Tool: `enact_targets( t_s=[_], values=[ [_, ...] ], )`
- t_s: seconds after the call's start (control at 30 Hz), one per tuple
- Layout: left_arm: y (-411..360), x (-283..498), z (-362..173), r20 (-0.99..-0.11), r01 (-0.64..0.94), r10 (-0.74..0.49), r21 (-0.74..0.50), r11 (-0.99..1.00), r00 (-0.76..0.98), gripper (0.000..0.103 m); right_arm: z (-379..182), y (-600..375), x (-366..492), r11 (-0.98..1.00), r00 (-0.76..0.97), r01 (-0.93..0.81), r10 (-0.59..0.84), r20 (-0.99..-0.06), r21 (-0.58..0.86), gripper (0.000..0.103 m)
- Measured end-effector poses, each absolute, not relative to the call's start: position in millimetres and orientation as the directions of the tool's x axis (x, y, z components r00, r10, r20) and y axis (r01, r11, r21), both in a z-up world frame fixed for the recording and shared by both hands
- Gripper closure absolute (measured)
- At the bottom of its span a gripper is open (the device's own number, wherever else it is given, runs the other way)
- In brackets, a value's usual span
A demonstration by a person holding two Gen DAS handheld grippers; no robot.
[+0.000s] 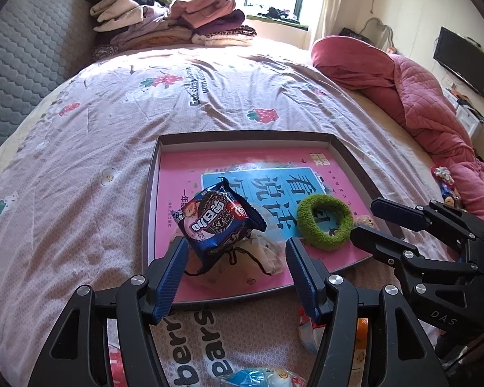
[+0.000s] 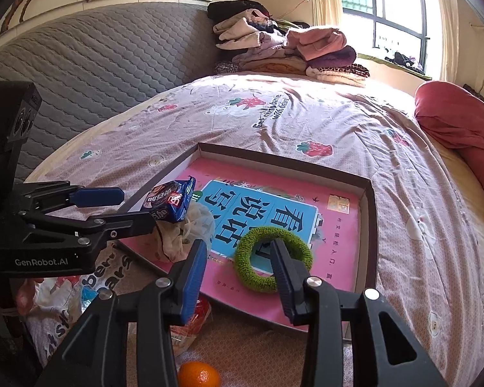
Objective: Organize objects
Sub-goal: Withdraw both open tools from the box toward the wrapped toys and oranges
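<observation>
A shallow box [image 1: 242, 135] with a pink printed bottom lies on the bed. In it, a blue cookie packet [image 1: 216, 222] leans tilted on a white drawstring pouch [image 1: 264, 251]. My left gripper [image 1: 237, 242] is open, its blue pads on either side of the packet and pouch without pressing them. A green fuzzy hair ring [image 2: 251, 277] lies flat in the box [image 2: 369, 200]. My right gripper [image 2: 238, 244] is open above it, with one finger in front of the ring's hole. The left wrist view shows the right gripper [image 1: 364, 220] at the hair ring's [image 1: 326, 222] right edge. The right wrist view shows the left gripper [image 2: 138, 208] beside the packet [image 2: 171, 201].
An orange [image 2: 198, 374] and several snack packets [image 1: 261, 377] lie on the bed's near edge below the grippers. A pile of folded clothes [image 1: 164, 19] sits at the far end, a red quilt [image 1: 419, 96] on the right, and a grey padded headboard [image 1: 22, 64] on the left.
</observation>
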State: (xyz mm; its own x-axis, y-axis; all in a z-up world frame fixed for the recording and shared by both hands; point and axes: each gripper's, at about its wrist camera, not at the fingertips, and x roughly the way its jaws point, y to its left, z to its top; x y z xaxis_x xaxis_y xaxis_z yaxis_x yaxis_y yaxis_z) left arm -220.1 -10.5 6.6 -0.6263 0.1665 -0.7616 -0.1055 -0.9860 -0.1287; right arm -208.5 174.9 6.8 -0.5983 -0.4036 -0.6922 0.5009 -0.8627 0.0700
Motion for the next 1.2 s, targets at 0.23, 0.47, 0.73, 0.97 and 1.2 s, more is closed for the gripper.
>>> enact_targets(
  t_s=[0.23,0.47,0.73,0.97,1.2],
  values=[
    [-7,-210,9,-0.760,-0.100,0.156,-0.119,-0.988,-0.631,0.037,14,174,-197,-0.864,-0.618,0.501,-0.404,-0.674,0.059,0.060],
    [-6,-199,15,-0.752,-0.095,0.155,-0.122,-0.988,-0.641,0.037,22,184,-184,-0.873,-0.633,0.480,-0.414,-0.654,0.088,0.057],
    [-5,-185,23,-0.731,-0.075,0.162,-0.151,-0.986,-0.663,0.029,36,194,-173,-0.881,-0.670,0.466,-0.411,-0.618,0.082,0.056],
    [-3,-177,23,-0.730,-0.070,0.154,-0.145,-0.987,-0.666,0.029,38,197,-170,-0.882,-0.676,0.464,-0.414,-0.610,0.085,0.055],
    [-4,-166,28,-0.717,-0.061,0.125,-0.115,-0.992,-0.686,0.029,39,199,-161,-0.881,-0.684,0.467,-0.414,-0.601,0.076,0.055]
  ],
)
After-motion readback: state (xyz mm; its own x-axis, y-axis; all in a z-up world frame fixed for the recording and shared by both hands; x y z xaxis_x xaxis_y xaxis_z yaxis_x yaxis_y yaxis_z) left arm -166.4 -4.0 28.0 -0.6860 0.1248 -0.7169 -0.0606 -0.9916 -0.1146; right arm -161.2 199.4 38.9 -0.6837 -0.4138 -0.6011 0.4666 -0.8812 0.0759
